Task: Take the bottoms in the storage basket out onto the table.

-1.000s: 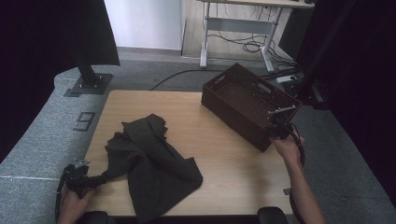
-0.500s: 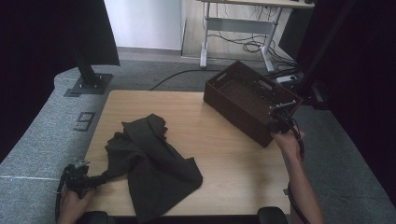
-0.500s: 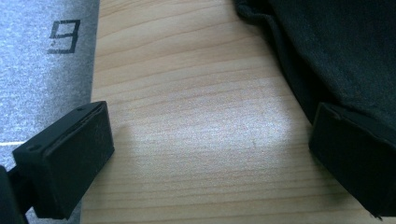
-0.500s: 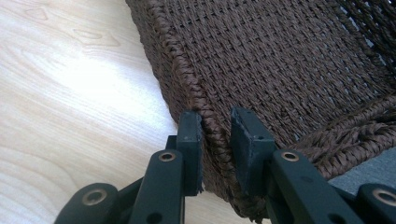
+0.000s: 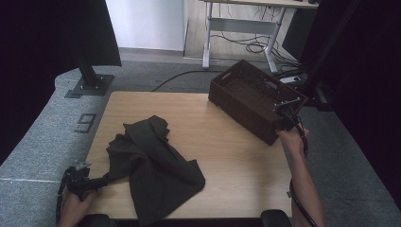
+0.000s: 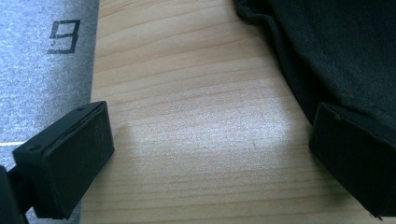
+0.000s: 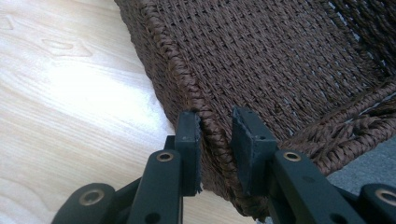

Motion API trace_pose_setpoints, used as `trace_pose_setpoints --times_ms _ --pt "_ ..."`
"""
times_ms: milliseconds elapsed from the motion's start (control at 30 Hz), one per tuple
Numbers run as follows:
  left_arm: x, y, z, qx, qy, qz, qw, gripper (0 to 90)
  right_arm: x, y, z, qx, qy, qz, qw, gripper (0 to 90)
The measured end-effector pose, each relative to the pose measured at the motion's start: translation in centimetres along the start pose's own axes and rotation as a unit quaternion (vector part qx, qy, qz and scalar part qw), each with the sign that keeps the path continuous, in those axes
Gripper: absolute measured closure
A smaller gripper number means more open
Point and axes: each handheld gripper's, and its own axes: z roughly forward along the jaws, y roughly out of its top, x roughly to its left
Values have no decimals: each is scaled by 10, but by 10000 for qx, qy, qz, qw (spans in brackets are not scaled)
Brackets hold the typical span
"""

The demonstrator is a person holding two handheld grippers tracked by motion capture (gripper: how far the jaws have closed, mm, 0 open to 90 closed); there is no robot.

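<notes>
We have two things in hand here: a woven brown basket [image 5: 255,101] at the upper right of the high view, near the table's [image 5: 236,156] far right corner, and a dark cloth [image 5: 151,165] crumpled at the lower left. We judge the basket light but stiff, its braided rim a firm, rough edge that suits a pinch; the cloth looks soft and limp, and will likely sag and drag, so a bunched fold is the place to take it.

Our right tongs [image 7: 215,135] straddle the basket's rim at its near corner, one pad against the outer wall, the other standing slightly off the inside, so the grip looks slack rather than clenched. Our left tongs [image 6: 210,158] are spread wide, released, one pad touching the cloth's edge, bare table between them.
</notes>
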Motion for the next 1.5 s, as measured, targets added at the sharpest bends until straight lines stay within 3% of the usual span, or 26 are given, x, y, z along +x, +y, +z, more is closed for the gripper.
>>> trace_pose_setpoints --times_ms 933,1500 --pt "0 0 0 1 -3 7 10000 0 -20 16 16 -97 -257 127 9995 711" --pt "0 1 1 0 1 2 10000 0 -22 17 18 -160 -207 46 9996 684"
